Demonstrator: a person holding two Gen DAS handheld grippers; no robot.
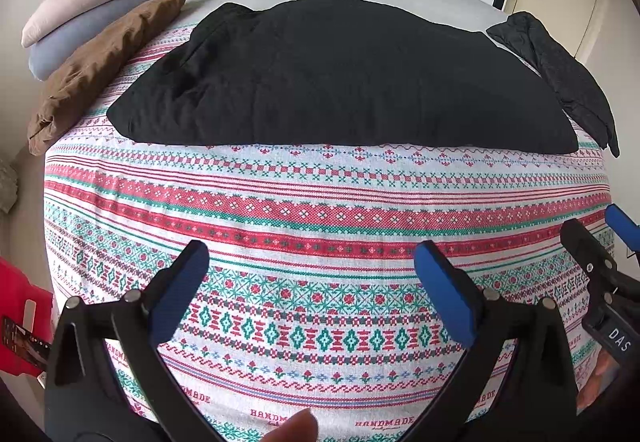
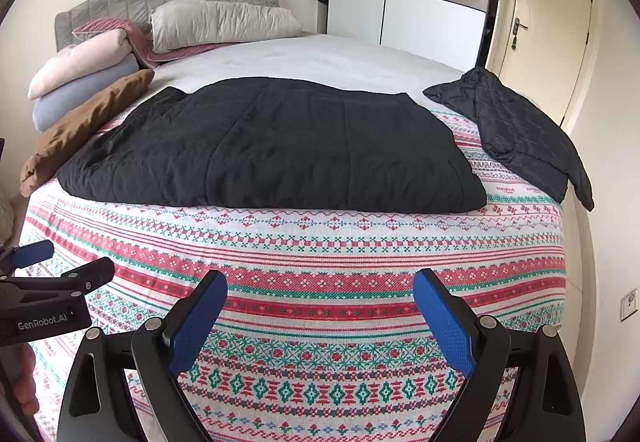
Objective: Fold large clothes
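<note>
A large black quilted garment (image 1: 344,78) lies folded flat across the middle of the bed; it also shows in the right wrist view (image 2: 276,146). My left gripper (image 1: 312,266) is open and empty, hovering over the patterned bedspread (image 1: 320,202) short of the garment's near edge. My right gripper (image 2: 320,294) is open and empty too, also short of the garment. The right gripper's fingers (image 1: 580,238) show at the right edge of the left wrist view. The left gripper's fingers (image 2: 92,270) show at the left edge of the right wrist view.
A second black quilted garment (image 2: 516,138) lies at the bed's right edge. A brown folded garment (image 2: 80,130) and pink and blue folded bedding (image 2: 80,74) lie along the left side. Pillows (image 2: 224,22) and a grey headboard are at the back. A wardrobe and door (image 2: 548,30) stand to the right.
</note>
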